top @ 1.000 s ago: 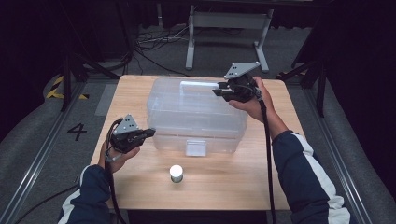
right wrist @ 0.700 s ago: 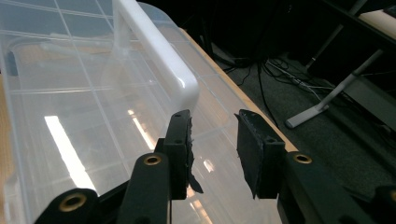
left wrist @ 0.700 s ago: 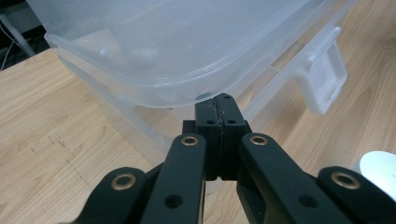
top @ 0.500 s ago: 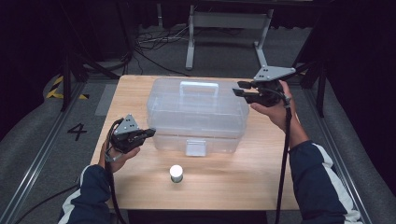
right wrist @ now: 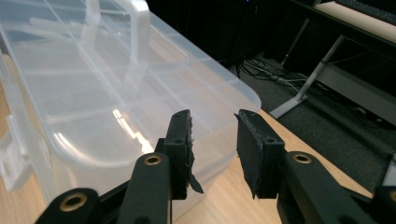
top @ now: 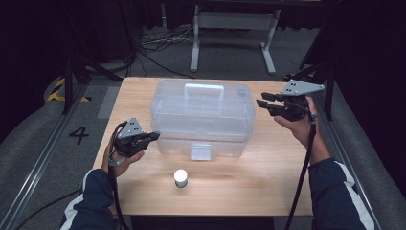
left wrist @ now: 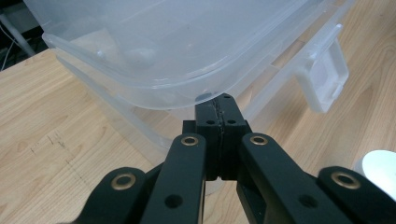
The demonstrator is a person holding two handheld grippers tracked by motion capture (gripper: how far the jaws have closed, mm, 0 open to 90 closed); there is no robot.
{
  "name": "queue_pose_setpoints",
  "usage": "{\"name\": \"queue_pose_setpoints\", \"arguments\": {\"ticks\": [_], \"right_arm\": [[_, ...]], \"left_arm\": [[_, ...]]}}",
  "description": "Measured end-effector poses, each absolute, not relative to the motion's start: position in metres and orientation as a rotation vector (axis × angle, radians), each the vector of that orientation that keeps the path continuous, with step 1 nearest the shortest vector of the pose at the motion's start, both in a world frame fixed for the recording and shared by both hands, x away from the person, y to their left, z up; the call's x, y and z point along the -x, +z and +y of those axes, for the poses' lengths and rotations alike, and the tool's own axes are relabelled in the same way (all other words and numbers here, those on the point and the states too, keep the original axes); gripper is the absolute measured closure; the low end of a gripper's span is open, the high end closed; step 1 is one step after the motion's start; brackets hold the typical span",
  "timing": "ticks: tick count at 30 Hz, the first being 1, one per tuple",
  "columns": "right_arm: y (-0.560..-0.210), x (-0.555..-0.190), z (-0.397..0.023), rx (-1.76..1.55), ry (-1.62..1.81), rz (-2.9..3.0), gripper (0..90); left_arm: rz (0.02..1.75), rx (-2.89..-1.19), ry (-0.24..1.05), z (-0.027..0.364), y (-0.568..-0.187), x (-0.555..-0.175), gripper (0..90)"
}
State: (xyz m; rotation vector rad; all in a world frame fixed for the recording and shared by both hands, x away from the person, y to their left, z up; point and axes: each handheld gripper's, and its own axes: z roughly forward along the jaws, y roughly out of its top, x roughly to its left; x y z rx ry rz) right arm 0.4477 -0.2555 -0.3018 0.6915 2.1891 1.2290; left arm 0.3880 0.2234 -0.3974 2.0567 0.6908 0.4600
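Note:
A clear plastic box [top: 201, 115] with a lid, a top handle [top: 204, 89] and a front latch [top: 200, 151] stands in the middle of the wooden table [top: 268, 182]. My left gripper [top: 154, 136] is at the box's front left corner. Its jaws are pressed together with nothing between them. In the left gripper view its tips [left wrist: 219, 105] sit right under the lid's rim [left wrist: 163, 46]. My right gripper [top: 261, 102] hovers just off the box's right end, open and empty. In the right gripper view its jaws [right wrist: 214, 140] point past the lid's corner [right wrist: 93, 102].
A small white round container [top: 180, 178] stands on the table in front of the box, also seen at the lower right of the left gripper view [left wrist: 380, 168]. Cables and a metal stand [top: 230, 28] lie on the floor beyond the far edge.
My right gripper has moved to the right, from above the lid to beyond the box's right end. The left gripper has stayed where it was.

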Motion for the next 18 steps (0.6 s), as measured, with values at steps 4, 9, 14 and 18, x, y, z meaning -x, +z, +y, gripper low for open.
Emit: {"name": "queue_pose_setpoints", "arguments": {"ticks": [4, 9, 14, 18], "right_arm": [[-0.317, -0.445, -0.262, -0.713, 1.227, 2.202, 66.0], [-0.335, -0.442, -0.265, -0.717, 1.213, 2.23, 64.8], [-0.353, -0.44, -0.269, -0.722, 1.206, 2.257, 62.4], [-0.365, -0.437, -0.272, -0.723, 1.21, 2.269, 59.7]], "left_arm": [[0.69, -2.056, 0.457, 0.223, -0.397, -0.388, 89.9], [0.685, -2.059, 0.458, 0.223, -0.397, -0.388, 90.0], [0.689, -2.058, 0.46, 0.223, -0.397, -0.388, 90.0], [0.684, -2.058, 0.457, 0.222, -0.398, -0.388, 90.0]]}}
